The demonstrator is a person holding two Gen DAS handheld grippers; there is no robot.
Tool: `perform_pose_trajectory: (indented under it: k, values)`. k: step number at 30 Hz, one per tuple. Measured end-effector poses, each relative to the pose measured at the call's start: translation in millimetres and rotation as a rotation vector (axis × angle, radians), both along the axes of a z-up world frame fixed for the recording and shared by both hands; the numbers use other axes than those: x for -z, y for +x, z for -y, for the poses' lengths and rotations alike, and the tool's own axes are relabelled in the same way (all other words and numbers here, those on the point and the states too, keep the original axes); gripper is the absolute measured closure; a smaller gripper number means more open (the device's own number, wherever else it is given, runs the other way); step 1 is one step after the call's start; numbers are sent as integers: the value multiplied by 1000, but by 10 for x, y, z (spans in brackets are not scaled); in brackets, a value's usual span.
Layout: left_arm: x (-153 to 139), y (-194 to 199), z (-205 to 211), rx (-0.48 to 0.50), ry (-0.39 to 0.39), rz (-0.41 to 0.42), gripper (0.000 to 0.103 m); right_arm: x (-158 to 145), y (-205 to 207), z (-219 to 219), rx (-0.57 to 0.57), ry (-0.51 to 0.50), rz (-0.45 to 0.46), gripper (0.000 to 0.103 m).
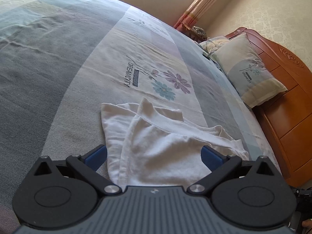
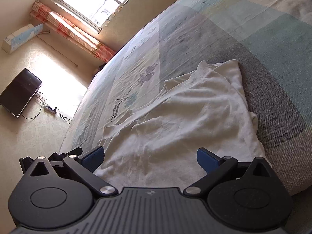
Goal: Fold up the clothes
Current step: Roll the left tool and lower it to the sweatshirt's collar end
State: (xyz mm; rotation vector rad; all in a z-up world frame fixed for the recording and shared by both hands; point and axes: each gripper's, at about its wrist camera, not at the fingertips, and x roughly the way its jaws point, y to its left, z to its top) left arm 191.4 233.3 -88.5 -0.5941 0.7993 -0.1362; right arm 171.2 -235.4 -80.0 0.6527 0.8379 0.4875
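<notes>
A white garment lies partly folded on the bed, with a ribbed edge and a sleeve turned over its top. My left gripper hovers open over its near part, blue pads spread wide and nothing between them. In the right wrist view the same white garment spreads out rumpled, its ribbed collar at the far end. My right gripper is open above the garment's near edge, holding nothing.
The bedspread is grey, blue and cream patchwork with a flower print. A pillow leans on the wooden headboard at the right. Beyond the bed are a window, curtains, a wall TV and a power strip.
</notes>
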Motion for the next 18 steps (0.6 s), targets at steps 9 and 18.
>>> perform_pose_trajectory:
  k: [9, 18]
  values:
    - [380, 115, -277, 37, -238, -50, 2, 33, 152, -255, -57, -39, -29, 0]
    - [478, 537, -366, 59, -371, -22, 1, 50, 303, -343, -51, -66, -50, 0]
